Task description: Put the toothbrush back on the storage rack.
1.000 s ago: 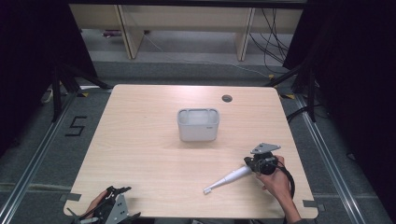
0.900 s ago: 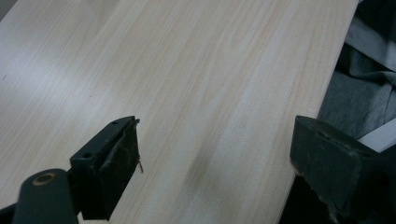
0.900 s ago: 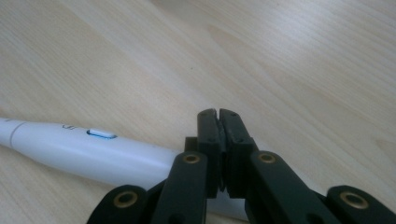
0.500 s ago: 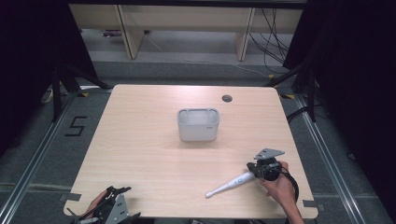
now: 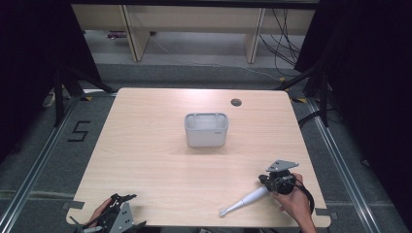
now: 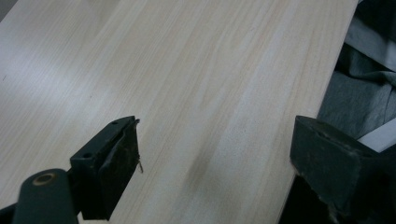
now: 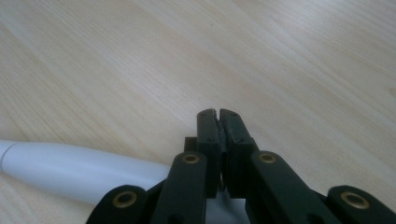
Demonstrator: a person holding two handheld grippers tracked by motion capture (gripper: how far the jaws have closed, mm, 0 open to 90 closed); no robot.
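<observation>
At the lower right of the high view, the right gripper (image 5: pixel 270 183) has its fingers (image 7: pixel 208 140) pressed together beside the thick end of a white wand-like tool (image 5: pixel 243 201). Whether they pinch it is unclear. The tool lies on the table (image 5: pixel 145 160), long axis slanting, narrow tip toward lower left. At bottom left, the left gripper (image 5: pixel 121 208) has its fingers wide apart. A white tub (image 5: pixel 206 130) sits mid-table

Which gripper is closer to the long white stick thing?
Right. The right gripper sits at the white handle's near-right end, jaws shut beside it. The left gripper is far off at the table's near-left corner, jaws wide open.
</observation>
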